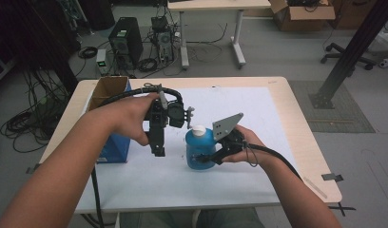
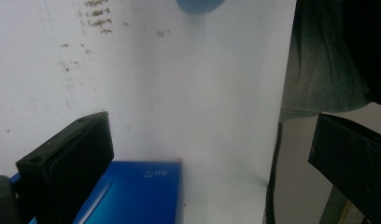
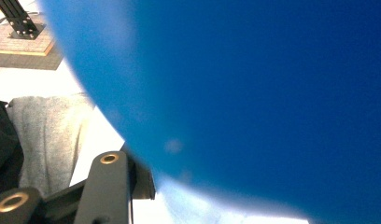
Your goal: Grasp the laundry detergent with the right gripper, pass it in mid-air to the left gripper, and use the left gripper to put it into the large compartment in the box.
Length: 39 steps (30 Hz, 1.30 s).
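A blue bottle (image 1: 200,148) with a white cap (image 1: 198,129) stands upright on the white mat near the table's middle. My right gripper (image 1: 216,154) comes in from the right and is shut on the bottle's lower body. In the right gripper view the bottle (image 3: 254,93) sits very close, with one black finger (image 3: 109,186) beside it. My left gripper (image 1: 158,151) points straight down, just left of the bottle, and is open. In the left gripper view its jaws (image 2: 207,130) stand wide apart over bare mat, with the bottle's base (image 2: 198,5) at the top edge.
A blue box (image 1: 117,145) lies at the table's left, close beside the left gripper, and appears under its jaw (image 2: 137,191). An open cardboard box (image 1: 109,90) stands behind it. The white mat (image 1: 258,109) covers most of the table. Cables trail from both grippers.
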{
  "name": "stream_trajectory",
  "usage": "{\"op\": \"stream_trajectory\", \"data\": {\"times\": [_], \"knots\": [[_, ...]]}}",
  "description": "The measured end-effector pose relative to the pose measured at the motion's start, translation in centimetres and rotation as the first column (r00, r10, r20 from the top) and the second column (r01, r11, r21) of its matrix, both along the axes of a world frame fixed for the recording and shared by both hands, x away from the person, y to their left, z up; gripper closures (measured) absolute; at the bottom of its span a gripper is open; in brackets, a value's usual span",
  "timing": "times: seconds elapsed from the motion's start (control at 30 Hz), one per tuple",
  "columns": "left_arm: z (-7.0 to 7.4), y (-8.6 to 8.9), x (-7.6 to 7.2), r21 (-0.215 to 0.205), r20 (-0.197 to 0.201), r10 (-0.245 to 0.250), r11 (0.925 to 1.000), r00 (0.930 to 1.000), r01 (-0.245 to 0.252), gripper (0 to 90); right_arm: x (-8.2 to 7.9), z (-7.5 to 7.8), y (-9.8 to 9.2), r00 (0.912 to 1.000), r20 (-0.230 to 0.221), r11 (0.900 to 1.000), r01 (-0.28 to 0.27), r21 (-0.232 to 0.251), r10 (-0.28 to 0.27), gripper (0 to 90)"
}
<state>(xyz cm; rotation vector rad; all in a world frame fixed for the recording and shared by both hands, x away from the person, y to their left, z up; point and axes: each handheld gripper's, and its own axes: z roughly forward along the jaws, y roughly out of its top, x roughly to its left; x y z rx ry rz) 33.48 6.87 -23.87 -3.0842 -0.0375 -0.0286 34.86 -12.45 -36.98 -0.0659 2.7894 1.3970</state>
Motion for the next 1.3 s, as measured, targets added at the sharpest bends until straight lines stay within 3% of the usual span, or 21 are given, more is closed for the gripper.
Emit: {"op": "stream_trajectory", "data": {"times": [0.43, 0.9, 1.3], "knots": [[-0.4, -1.0, 0.4, 0.002, -0.004, -0.013, 0.9999, 0.9999, 0.013, 0.2, 0.2, -1.1, 2.2, 1.0, -0.005, 1.0, 0.007, -0.004, -0.007, 45.3], [-0.4, -1.2, 0.2, -0.002, -0.002, -0.009, 1.0, 1.0, 0.009, 0.2, -0.1, -0.7, 5.3, 0.9999, -0.012, 1.0, -0.005, 0.009, 0.006, 45.2], [-1.1, -1.2, 0.1, -0.005, -0.01, -0.013, 0.9999, 0.9999, 0.013, 0.2, 0.0, -1.2, 6.2, 0.9987, -0.046, 1.0, 0.023, 0.015, -0.022, 45.1]]}}
